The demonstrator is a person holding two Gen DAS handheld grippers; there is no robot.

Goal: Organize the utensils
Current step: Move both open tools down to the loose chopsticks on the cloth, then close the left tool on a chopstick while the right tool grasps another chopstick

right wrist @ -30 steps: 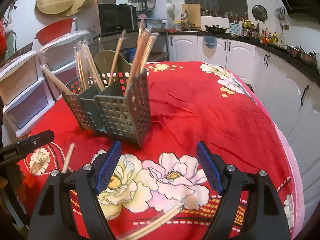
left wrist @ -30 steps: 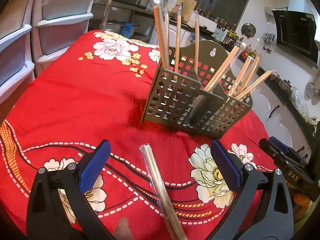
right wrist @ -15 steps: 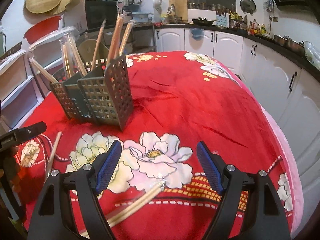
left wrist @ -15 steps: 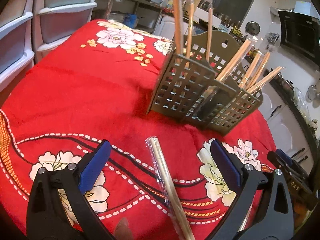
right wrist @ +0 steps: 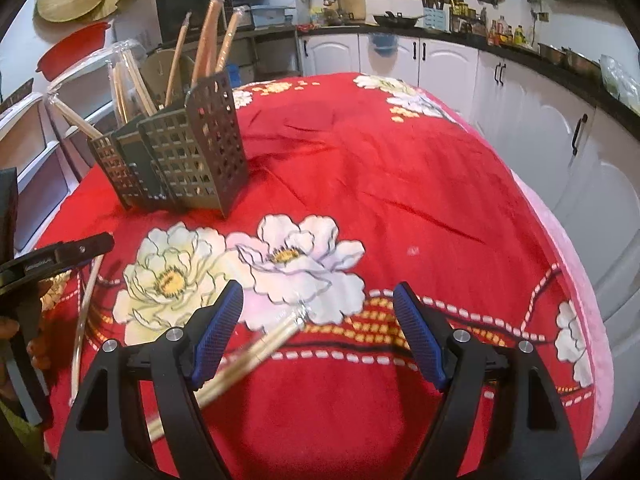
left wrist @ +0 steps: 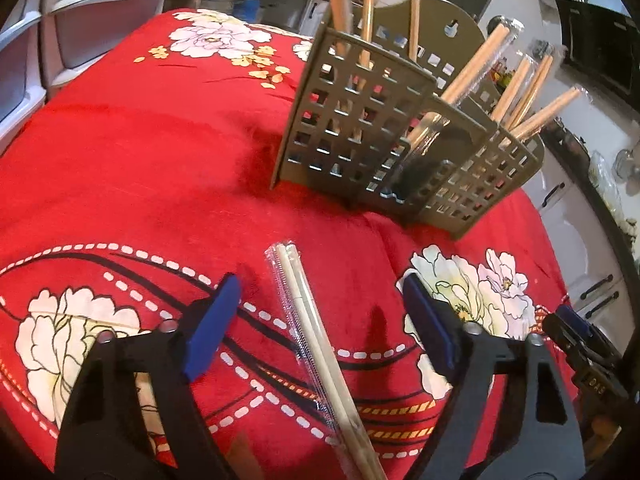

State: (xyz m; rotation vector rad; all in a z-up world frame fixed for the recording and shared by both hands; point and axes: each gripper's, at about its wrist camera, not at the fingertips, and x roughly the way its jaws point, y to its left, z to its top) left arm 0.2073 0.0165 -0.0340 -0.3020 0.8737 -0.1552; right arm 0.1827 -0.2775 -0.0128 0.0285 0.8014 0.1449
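Note:
A grey slotted utensil holder [left wrist: 360, 128] [right wrist: 180, 160] stands on the red flowered cloth with several wrapped chopsticks upright in it. One pair of pale chopsticks in a clear sleeve [left wrist: 320, 344] lies flat on the cloth between the blue pads of my left gripper [left wrist: 320, 296]. Its jaws are closing, and the pads stand apart from the sleeve. My right gripper [right wrist: 318, 300] is open low over the cloth. The tip of another wrapped pair [right wrist: 260, 348] lies between its jaws, close to the left pad. The left gripper's black finger [right wrist: 60, 256] shows at the left of the right wrist view.
White plastic drawers [left wrist: 80, 20] stand beyond the table's far left. White kitchen cabinets [right wrist: 520, 100] run behind and right of the round table. The cloth's pink edge [right wrist: 580, 280] falls away at the right. The other gripper [left wrist: 580, 344] shows at the right of the left wrist view.
Both grippers have sunk closer to the cloth. The left jaws have narrowed around the wrapped chopsticks. In the right wrist view the other pair's tip has come up between the jaws.

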